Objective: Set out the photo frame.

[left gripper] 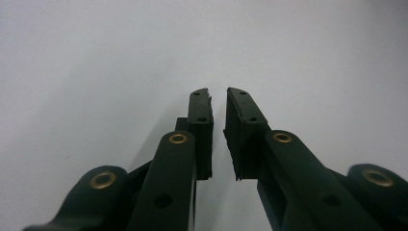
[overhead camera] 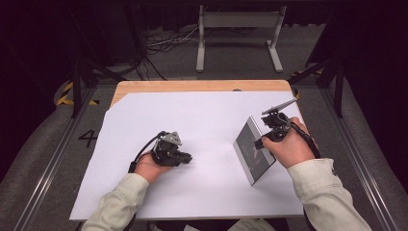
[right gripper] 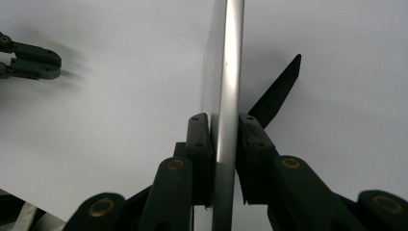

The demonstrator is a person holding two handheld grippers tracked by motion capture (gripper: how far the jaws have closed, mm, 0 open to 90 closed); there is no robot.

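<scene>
So far: left gripper (overhead camera: pixel 186 157) idle on white sheet (overhead camera: pixel 192 120), jaws nearly together, nothing between. Right gripper (right gripper: pixel 223 139) clamped on edge of silver tablet (overhead camera: pixel 253 150), tilted up at table's right side. Grasp done; carrying and placing remain, by my judgement.

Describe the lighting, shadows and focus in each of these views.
High view: the white sheet is brightly lit, the surroundings dark. Left gripper view: the near parts of the left gripper are soft, with faint shadow beneath. Right gripper view: glare streaks the silver panel clamped in the right gripper.
</scene>
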